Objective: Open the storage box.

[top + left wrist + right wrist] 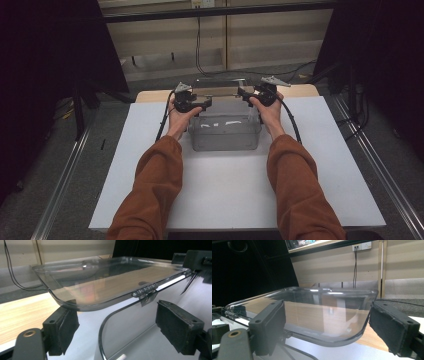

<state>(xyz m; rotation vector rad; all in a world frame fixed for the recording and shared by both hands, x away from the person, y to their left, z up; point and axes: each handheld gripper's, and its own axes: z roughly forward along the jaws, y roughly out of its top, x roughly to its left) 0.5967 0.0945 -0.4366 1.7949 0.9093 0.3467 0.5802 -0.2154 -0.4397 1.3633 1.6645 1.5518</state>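
Observation:
A clear plastic box (225,134) stands on the white tabletop (150,165), and its hinged clear lid (220,89) is swung up and back to lie about level behind it. My left gripper (202,104) is at the lid's left end and my right gripper (246,95) at its right end. In the left gripper view the lid (105,282) and its hinge (145,290) lie above my open left gripper (117,320); only the left pad (62,325) is under the corner. In the right gripper view the lid (324,312) lies between the spread jaws of my right gripper (330,320), a gap at the right pad (392,326).
A wooden strip (150,95) runs behind the white top. Black curtains hang at both sides, and cables (198,45) drop down the back wall. Metal rails (380,170) flank the table. The person's orange sleeves (155,190) cover the near half.

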